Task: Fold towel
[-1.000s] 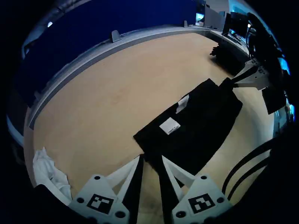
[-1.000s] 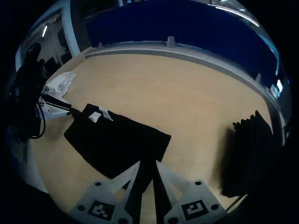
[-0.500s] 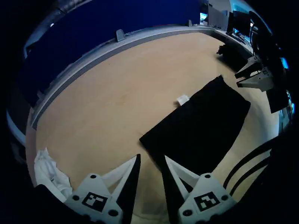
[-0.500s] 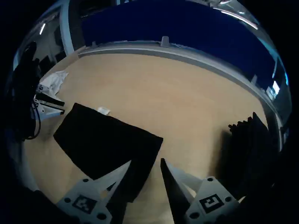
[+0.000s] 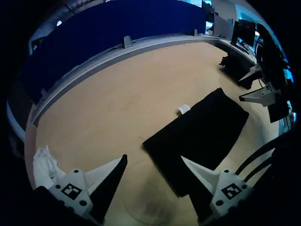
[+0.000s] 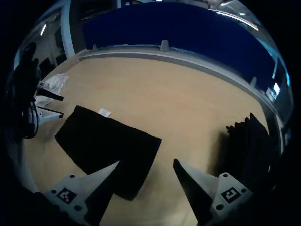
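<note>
Regrasping for a further fold appears to be the step in hand, judging from how things lie. The left gripper (image 5: 153, 157) has its fingers spread wide and holds nothing; the right gripper (image 6: 146, 161) is likewise spread wide and empty. The towel (image 5: 199, 132) lies flat on the table (image 5: 113, 105) as a neat dark rectangle, just ahead of the left gripper and off toward its right finger. From the right gripper it lies just ahead and toward the left finger, with one corner between the fingertips. To do the step well, bring each gripper down over a corner on the same short edge and pinch all layers together. Lift only enough to clear the surface, then carry the edge over until the corners meet. The fabric is black, matte and limp, so expect sagging between the two grasp points; keep it lightly taut. A small white label (image 5: 184, 109) protrudes at the far long edge. The tabletop is smooth, pale wood and offers little grip. A crumpled white cloth (image 5: 43, 165) lies beside the left gripper's left finger, well apart from the towel.
</note>
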{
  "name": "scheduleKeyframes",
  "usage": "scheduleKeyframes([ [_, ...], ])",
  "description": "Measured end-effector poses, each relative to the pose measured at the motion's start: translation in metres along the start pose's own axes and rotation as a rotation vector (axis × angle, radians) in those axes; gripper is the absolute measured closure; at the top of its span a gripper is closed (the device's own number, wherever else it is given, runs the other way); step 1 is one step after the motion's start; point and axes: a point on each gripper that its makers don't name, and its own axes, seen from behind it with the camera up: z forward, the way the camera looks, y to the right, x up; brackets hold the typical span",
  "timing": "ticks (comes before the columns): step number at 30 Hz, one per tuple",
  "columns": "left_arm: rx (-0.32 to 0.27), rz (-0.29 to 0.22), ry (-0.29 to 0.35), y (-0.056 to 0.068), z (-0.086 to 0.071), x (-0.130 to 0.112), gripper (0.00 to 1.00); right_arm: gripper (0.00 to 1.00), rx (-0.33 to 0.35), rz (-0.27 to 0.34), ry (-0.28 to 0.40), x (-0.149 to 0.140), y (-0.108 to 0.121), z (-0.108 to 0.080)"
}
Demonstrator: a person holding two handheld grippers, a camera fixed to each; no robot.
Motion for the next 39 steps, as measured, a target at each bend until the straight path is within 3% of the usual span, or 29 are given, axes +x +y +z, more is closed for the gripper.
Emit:
scheduleKeyframes([
  [8,0.043,-0.068,0.012,-0.006,-0.026,-0.015,0.05,0.00,0.020,-0.009,-0.008,-0.012,-0.006,-0.009],
  [17,0.112,-0.171,0.009,-0.015,-0.065,-0.054,0.05,0.00,0.070,-0.051,-0.026,-0.028,-0.020,-0.017],
  [26,0.164,-0.281,0.010,-0.011,-0.109,-0.098,0.05,0.00,0.126,-0.110,-0.065,-0.045,-0.036,-0.021],
  [39,0.189,-0.336,-0.004,-0.002,-0.132,-0.127,0.05,0.00,0.152,-0.148,-0.096,-0.064,-0.043,-0.022],
])
